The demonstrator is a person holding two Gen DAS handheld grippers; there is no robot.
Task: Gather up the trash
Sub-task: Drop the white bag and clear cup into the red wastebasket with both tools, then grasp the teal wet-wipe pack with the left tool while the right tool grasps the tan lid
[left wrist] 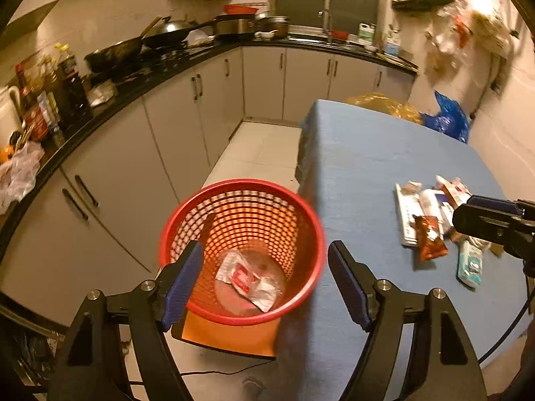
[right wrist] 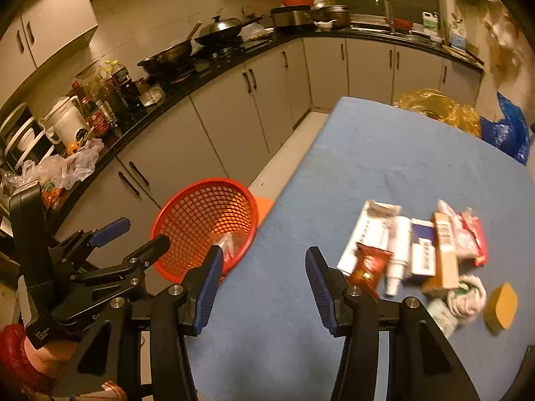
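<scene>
While your left gripper [left wrist: 265,279] hangs wide and empty over the round red lattice-plastic basket [left wrist: 311,234] — crinkled wrappers [left wrist: 247,279] inside — your right gripper [right wrist: 264,280] gapes empty above blue cloth [right wrist: 384,153], beside heaped cartons and packets [right wrist: 418,247].

Basket [left wrist: 242,250] on stool [left wrist: 227,336] on floor, just left of table [left wrist: 367,167] edge. Wrappers [left wrist: 249,279] in basket bottom. Pile of packets and boxes [right wrist: 418,247] on table, right side; sponge [right wrist: 500,306] right of pile. Bags [right wrist: 444,110] behind table's far end. Counter [left wrist: 160,73] with pans [left wrist: 117,53] runs along left and far walls, behind basket.
</scene>
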